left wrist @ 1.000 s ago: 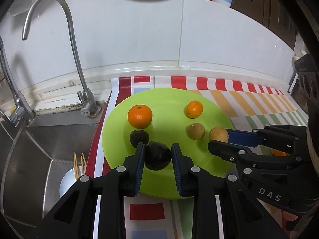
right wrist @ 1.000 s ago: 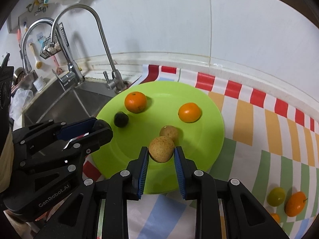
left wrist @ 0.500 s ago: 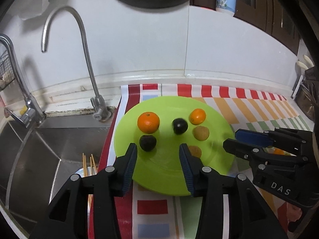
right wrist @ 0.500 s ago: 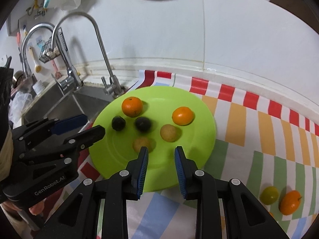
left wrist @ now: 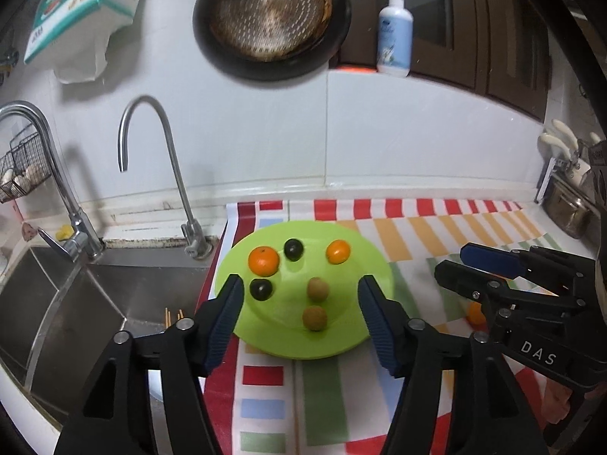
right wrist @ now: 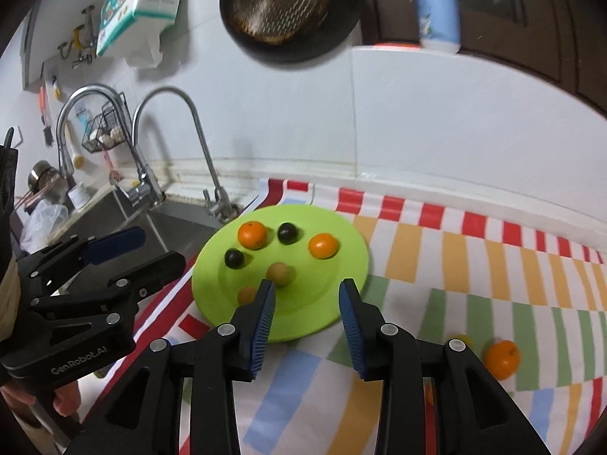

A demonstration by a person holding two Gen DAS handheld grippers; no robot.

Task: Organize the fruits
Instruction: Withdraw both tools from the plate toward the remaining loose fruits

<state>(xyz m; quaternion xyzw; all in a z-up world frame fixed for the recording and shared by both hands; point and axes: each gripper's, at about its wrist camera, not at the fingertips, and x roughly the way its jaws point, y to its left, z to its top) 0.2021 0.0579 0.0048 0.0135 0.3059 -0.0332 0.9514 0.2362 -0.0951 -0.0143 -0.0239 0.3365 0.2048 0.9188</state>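
Now your striped cloth-covered surface point(left wrist: 436, 235) carries the round lime-green plate point(left wrist: 353, 326), and six fruits sit on it: two oranges point(left wrist: 263, 261), two dark plums point(left wrist: 293, 249), two tan longans point(left wrist: 317, 289). Your left gripper point(left wrist: 297, 314) has just been opening, jaws apart and empty above the plate. Your right gripper point(right wrist: 306, 316) has too, nothing between them.
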